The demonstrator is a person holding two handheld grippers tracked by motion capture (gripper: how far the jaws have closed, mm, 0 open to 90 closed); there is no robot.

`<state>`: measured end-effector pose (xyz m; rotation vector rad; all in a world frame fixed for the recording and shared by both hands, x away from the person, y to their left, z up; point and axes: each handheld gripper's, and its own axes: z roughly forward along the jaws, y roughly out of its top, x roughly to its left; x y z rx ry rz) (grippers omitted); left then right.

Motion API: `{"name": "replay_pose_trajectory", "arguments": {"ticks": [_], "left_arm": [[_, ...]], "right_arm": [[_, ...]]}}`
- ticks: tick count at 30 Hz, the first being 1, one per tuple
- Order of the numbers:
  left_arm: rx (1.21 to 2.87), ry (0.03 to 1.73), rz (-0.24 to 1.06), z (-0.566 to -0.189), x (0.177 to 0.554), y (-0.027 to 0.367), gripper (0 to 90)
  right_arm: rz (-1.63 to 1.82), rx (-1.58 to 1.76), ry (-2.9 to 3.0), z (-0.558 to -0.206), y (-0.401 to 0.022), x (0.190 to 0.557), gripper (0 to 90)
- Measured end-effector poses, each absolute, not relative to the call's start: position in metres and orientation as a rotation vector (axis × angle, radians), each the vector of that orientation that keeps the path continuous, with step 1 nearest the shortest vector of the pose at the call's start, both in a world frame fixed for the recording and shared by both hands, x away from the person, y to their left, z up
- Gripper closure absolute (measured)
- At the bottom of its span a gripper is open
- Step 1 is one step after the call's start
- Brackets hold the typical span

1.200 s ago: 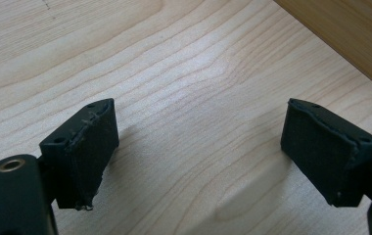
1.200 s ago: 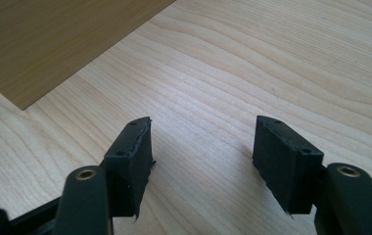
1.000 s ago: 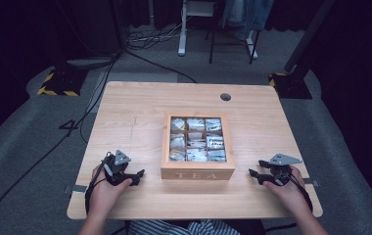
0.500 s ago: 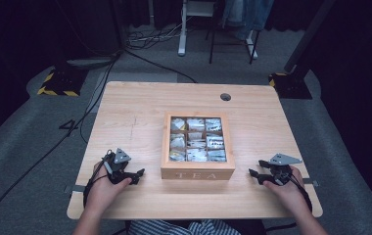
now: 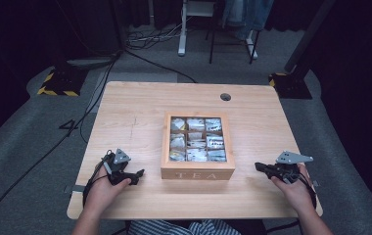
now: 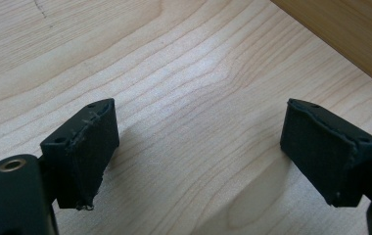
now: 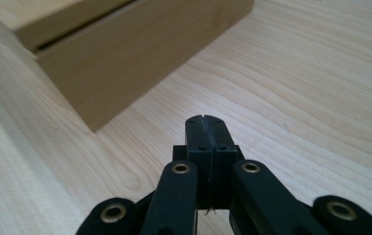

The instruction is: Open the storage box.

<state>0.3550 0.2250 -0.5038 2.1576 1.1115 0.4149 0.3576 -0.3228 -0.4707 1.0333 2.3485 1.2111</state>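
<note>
A wooden tea box (image 5: 197, 169) with "TEA" on its front stands shut at the table's middle, and several tea bags show through its glass lid. My left gripper (image 5: 137, 176) rests on the table left of the box, held by a hand. Its jaws stand wide open over bare wood (image 6: 201, 147), with the box's corner (image 6: 350, 39) at the upper right. My right gripper (image 5: 259, 167) lies right of the box, pointing toward it. Its jaws (image 7: 206, 128) are pressed together with nothing between them, and the box's side (image 7: 125, 63) is just ahead.
The light wooden table (image 5: 135, 117) has a round cable hole (image 5: 225, 97) at the back right. Cables run over the grey floor at the left. A chair and a desk leg stand beyond the table's far edge.
</note>
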Motion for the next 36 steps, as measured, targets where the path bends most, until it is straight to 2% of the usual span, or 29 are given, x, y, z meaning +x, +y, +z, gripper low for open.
{"name": "replay_pose_trajectory", "arguments": {"ticks": [12, 21, 36], "left_arm": [[2.156, 1.112, 0.416, -0.504, 0.355, 0.225, 14.9], [2.138, 1.135, 0.42, -0.504, 0.357, 0.223, 14.9], [2.133, 1.139, 0.425, -0.505, 0.358, 0.222, 14.9]], "right_arm": [[1.303, 0.847, 2.444, -0.445, -0.308, 0.353, 90.0], [1.325, 0.685, 2.579, -0.423, -0.284, 0.365, 90.0], [1.227, 0.584, 2.68, -0.44, -0.262, 0.364, 90.0]]}}
